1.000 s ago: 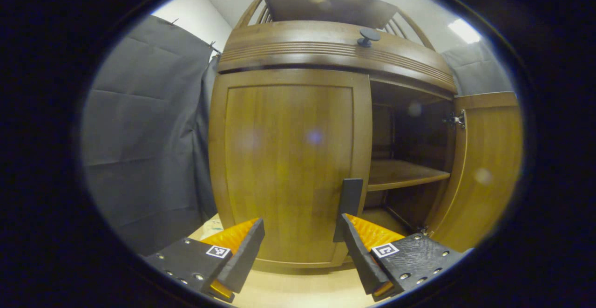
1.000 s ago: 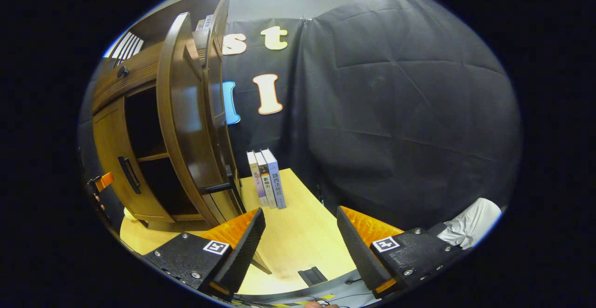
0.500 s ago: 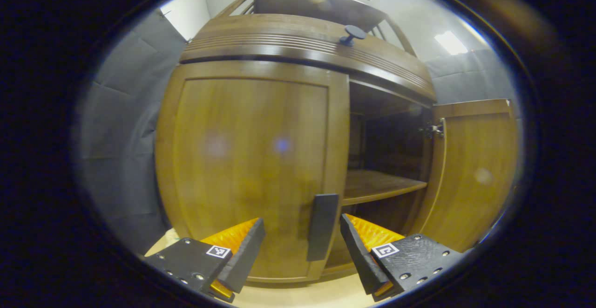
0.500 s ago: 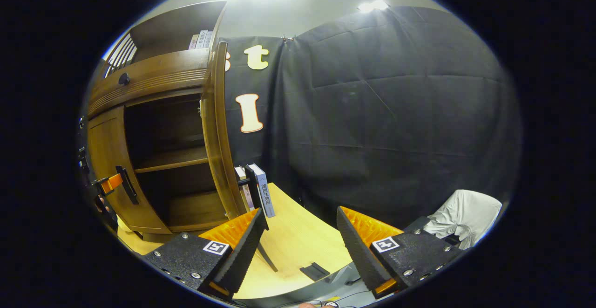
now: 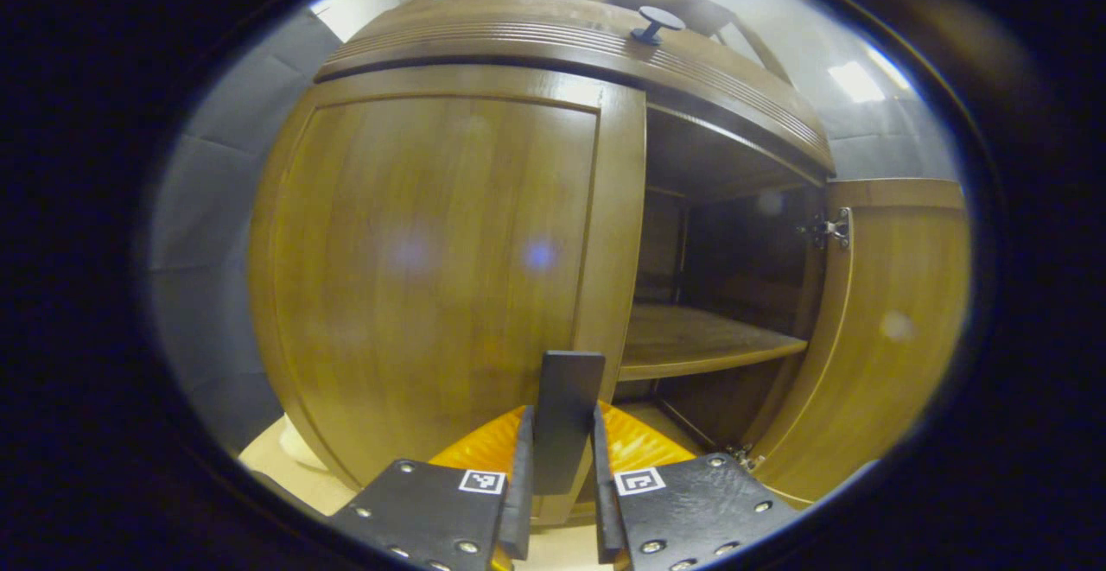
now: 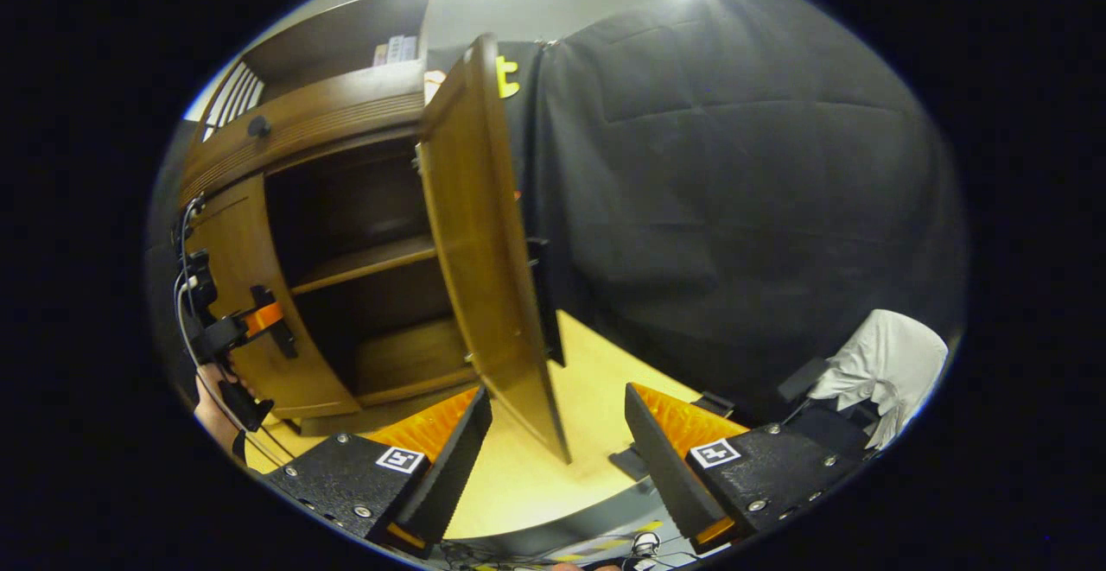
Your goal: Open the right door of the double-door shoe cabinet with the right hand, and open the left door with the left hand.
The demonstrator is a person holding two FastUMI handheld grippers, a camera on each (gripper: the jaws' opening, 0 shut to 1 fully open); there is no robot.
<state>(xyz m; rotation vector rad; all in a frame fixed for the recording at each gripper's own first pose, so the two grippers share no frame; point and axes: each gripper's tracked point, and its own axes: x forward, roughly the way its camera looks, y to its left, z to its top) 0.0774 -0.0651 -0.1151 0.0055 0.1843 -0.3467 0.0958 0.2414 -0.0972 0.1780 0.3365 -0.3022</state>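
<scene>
Left tongs (image 5: pixel 557 502) clenched on the left door's handle (image 5: pixel 566 420), a dark upright bar near the door's inner edge; both fingers press its sides. Left door (image 5: pixel 432 286) reads as shut, flush under the cabinet's top rail.

Right tongs (image 6: pixel 553 450) released, jaws wide, nothing between them, hanging over the bench (image 6: pixel 579 433) near its front edge.

Beyond them the right door (image 6: pixel 484 243) stands swung well out, edge-on, its handle (image 6: pixel 543 295) on the outer face. Behind it the cabinet's interior lies open, one shelf (image 6: pixel 367 264) across the middle. In the right gripper view the left tongs (image 6: pixel 259 320) show on the left door's handle, a hand (image 6: pixel 216 407) below.

Judgement: stiff wooden panel on hinges, moderate weight, should swing in an arc, not slide. The bar is rigid and probably smooth; hold it mid-length and pull outward, following the hinge.

Booth wall (image 6: pixel 734 208) at the back; pale cloth (image 6: pixel 890 364) toward the bench's right edge.
</scene>
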